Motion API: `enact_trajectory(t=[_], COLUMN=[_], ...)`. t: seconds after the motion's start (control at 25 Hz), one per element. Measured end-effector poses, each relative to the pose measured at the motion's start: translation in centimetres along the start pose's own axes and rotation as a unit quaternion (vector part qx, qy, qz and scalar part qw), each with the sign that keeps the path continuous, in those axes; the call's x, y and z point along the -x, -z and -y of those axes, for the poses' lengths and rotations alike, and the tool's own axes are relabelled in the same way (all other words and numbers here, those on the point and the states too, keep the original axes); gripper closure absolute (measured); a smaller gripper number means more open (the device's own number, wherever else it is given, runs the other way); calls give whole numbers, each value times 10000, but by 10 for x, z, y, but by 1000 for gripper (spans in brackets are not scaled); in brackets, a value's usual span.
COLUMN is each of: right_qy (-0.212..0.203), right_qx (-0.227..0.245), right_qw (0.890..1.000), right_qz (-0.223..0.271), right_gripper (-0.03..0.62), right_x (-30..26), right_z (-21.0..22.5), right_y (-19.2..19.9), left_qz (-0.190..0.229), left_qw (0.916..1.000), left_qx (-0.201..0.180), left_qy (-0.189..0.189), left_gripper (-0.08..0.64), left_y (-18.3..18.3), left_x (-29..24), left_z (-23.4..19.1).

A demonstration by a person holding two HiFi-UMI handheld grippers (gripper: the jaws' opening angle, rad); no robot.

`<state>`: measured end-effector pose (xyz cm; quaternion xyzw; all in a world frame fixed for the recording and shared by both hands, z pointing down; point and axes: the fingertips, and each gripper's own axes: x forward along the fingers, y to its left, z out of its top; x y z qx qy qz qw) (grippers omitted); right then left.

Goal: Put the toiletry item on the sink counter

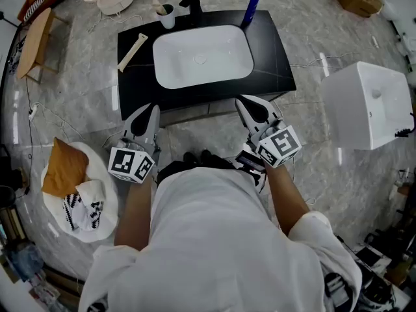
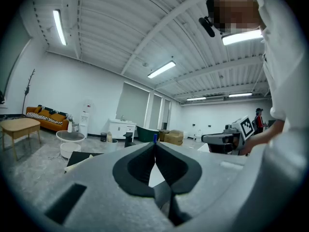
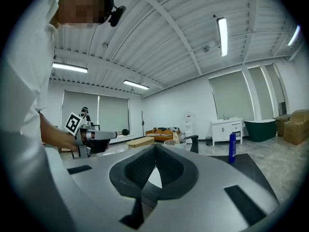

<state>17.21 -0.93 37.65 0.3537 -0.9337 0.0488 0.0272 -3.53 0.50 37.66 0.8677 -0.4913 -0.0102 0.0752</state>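
Item: blue toiletry bottle (image 1: 251,8), standing upright at the back right of the black sink worktop (image 1: 276,64). I am judging it light, stiff, smooth plastic, tall and easily tipped, best taken round mid-body. I am holding left gripper (image 1: 153,109) and right gripper (image 1: 240,104) closed on nothing, short of the worktop's front edge; the head view is giving the layout, the right gripper view is showing the bottle side-on, the left gripper view only its blue top.
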Motion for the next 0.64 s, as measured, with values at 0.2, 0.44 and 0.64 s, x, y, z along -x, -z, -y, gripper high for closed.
enact_trajectory(t=[0.2,0.44,0.64], right_qy=[-41,44,134], right_qx=[28,-107,-183], right_qw=[10000,9999,9997], right_qz=[16,43,47], right_gripper=[578,578,578], right_x=[-2,8,13], right_z=[-4,-4,0], right_y=[3,9,14], left_qz=[14,54,-27], left_qw=[9999,9999,9999], left_qx=[-57,5,69], left_qy=[131,118,150], left_gripper=[543,543,543], left_y=[-5,-1,8], left_x=[7,7,9], left_z=[7,16,19])
